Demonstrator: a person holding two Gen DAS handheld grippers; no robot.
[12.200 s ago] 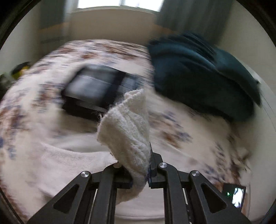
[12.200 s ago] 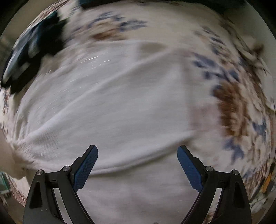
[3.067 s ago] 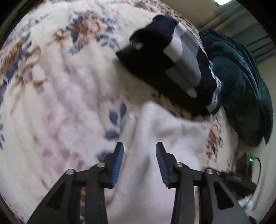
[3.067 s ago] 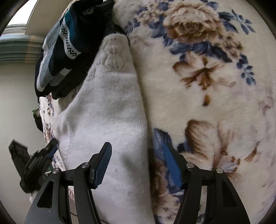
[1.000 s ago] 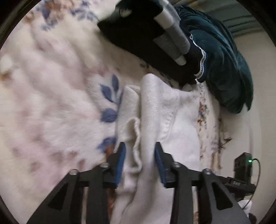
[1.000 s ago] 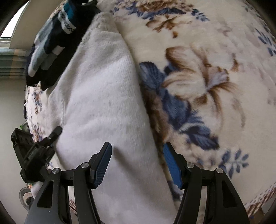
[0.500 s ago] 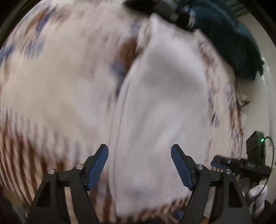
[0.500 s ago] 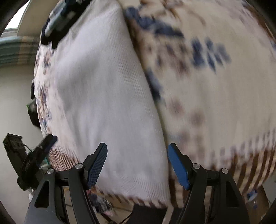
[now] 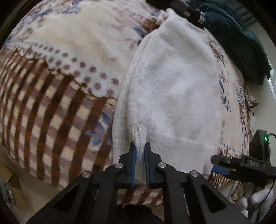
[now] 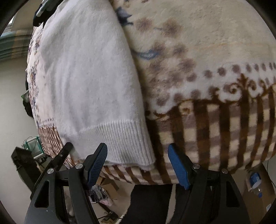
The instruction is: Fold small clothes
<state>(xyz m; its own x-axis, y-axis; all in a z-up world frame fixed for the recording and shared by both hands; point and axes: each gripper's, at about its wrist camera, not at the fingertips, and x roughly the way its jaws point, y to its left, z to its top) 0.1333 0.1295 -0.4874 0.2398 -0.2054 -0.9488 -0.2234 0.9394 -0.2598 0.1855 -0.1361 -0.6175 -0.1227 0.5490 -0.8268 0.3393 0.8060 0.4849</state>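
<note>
A white knit sweater (image 9: pixel 174 89) lies lengthwise on a patterned blanket (image 9: pixel 51 72), its ribbed hem at the near bed edge. My left gripper (image 9: pixel 140 151) is shut on the hem, pinching a fold of white knit between its blue pads. In the right wrist view the sweater (image 10: pixel 89 72) fills the left half, its ribbed hem (image 10: pixel 120 137) hanging over the bed edge. My right gripper (image 10: pixel 137 165) is open, its jaws either side of the hem's right corner, not touching it. The right gripper also shows in the left wrist view (image 9: pixel 222 165).
A dark striped garment (image 9: pixel 182 6) and a teal blanket (image 9: pixel 238 39) lie at the far end of the bed. The blanket's brown checked border (image 10: pixel 224 129) drapes over the near edge. Boxes and clutter (image 10: pixel 258 194) sit on the floor below.
Both grippers have drawn back to the near hem of the sweater. The left gripper, open half a second ago, has shut on the hem. The right gripper stays open.
</note>
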